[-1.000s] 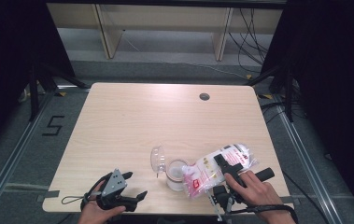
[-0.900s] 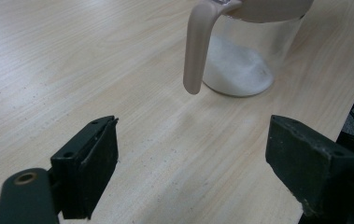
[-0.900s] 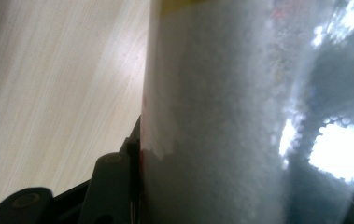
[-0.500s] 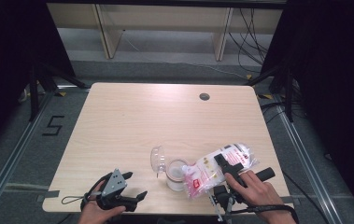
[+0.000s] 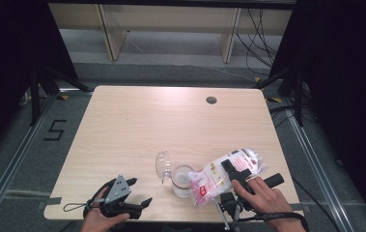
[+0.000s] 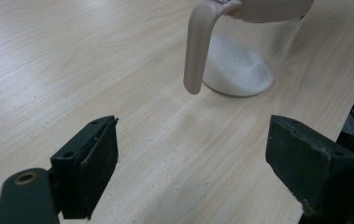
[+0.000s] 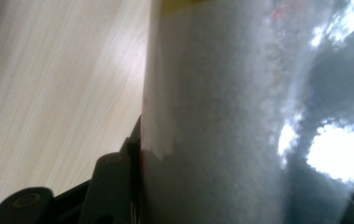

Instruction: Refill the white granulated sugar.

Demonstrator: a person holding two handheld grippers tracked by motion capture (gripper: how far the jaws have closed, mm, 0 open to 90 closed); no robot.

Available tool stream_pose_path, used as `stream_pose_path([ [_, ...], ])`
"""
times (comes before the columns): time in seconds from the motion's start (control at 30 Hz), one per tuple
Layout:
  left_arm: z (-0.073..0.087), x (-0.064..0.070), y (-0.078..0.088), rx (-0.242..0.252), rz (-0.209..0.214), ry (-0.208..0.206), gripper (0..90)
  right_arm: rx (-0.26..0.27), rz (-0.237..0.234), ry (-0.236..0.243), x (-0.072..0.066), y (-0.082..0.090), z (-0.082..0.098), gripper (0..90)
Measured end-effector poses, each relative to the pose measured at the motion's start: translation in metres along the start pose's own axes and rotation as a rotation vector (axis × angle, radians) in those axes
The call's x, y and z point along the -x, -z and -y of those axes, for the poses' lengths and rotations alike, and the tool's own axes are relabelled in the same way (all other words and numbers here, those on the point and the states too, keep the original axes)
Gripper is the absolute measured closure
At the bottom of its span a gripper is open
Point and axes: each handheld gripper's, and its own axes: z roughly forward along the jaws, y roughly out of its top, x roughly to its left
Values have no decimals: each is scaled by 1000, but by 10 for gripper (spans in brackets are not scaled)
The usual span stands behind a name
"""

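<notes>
Bag of white granules (image 5: 226, 171) is sitting near the front right edge of the tabletop (image 5: 137, 125), clamped in the right gripper (image 5: 233, 170), whose jaws are closed about halfway around its middle; in the right gripper view the plastic (image 7: 240, 116) presses right up against the left jaw. It's tipped over, long axis running from upper right down to lower left in the high view, with the low end pointing at the mouth of the clear jug (image 5: 181, 180) beside it. That jug already has a mound of white stuff in the bottom (image 6: 235, 70) and its hinged lid (image 5: 162, 164) is flipped open to the left. Biggest risk imo: the bag is floppy, so if the mouth sags or drifts off the rim, granules go all over the wood. Too steep a tilt could also dump a clump at once and overshoot. Nothing is steadying the jug either, since the left gripper (image 5: 122, 200) is parked near the front left, jaws wide and empty, pointed at the handle (image 6: 198, 46), so a nudge from the bag could shove or tip it.
</notes>
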Motion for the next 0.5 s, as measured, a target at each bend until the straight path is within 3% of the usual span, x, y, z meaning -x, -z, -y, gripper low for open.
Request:
stream_pose_path([
  [0.37,0,0,0,0,-2,0,168,-3,-7,7,0,0,0,558],
  [0.47,0,0,0,1,-2,0,168,14,10,20,2,0,1,558],
  [0.5,0,0,0,0,-2,0,168,1,-7,10,0,0,1,558],
])
